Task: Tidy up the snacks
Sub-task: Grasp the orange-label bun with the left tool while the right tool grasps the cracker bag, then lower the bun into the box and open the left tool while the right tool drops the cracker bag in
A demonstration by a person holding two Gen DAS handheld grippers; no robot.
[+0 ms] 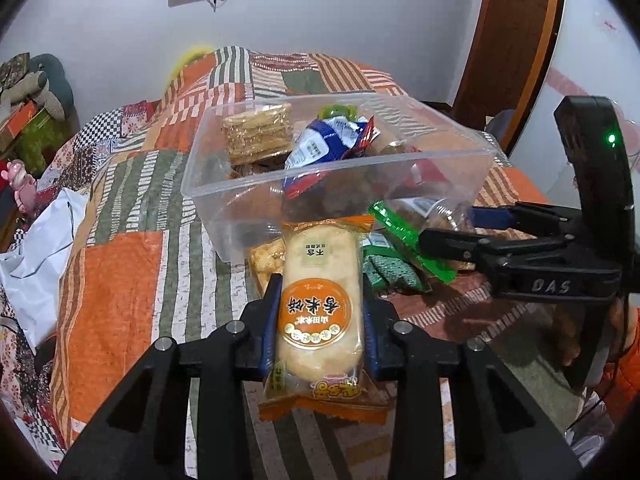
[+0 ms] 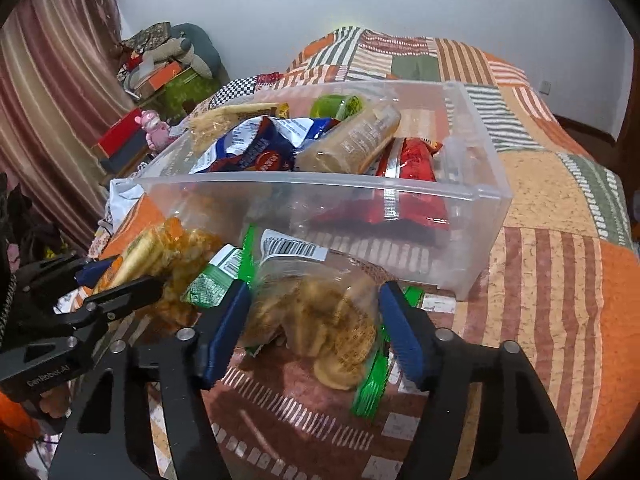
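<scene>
Left gripper (image 1: 320, 320) is clamped on the orange rice-cracker packet (image 1: 320, 304), just short of the clear bin (image 1: 400, 168) at 12 o'clock; right gripper (image 2: 312, 328) straddles the green-edged chip bag (image 2: 316, 320), pads apparently not yet pressing. Risk: the slick packet may slip, or catch the bin's near wall on entry; loose packets (image 1: 384, 268) on the bed (image 1: 120, 280) crowd both approaches.

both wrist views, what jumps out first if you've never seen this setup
The clear plastic bin on the patchwork bedspread, already piled with snack packs, dominates both views. In front of it, the left gripper is shut on an orange rice cracker pack. The right gripper straddles a green-edged bag of chips lying on the bedspread beside the bin.
</scene>
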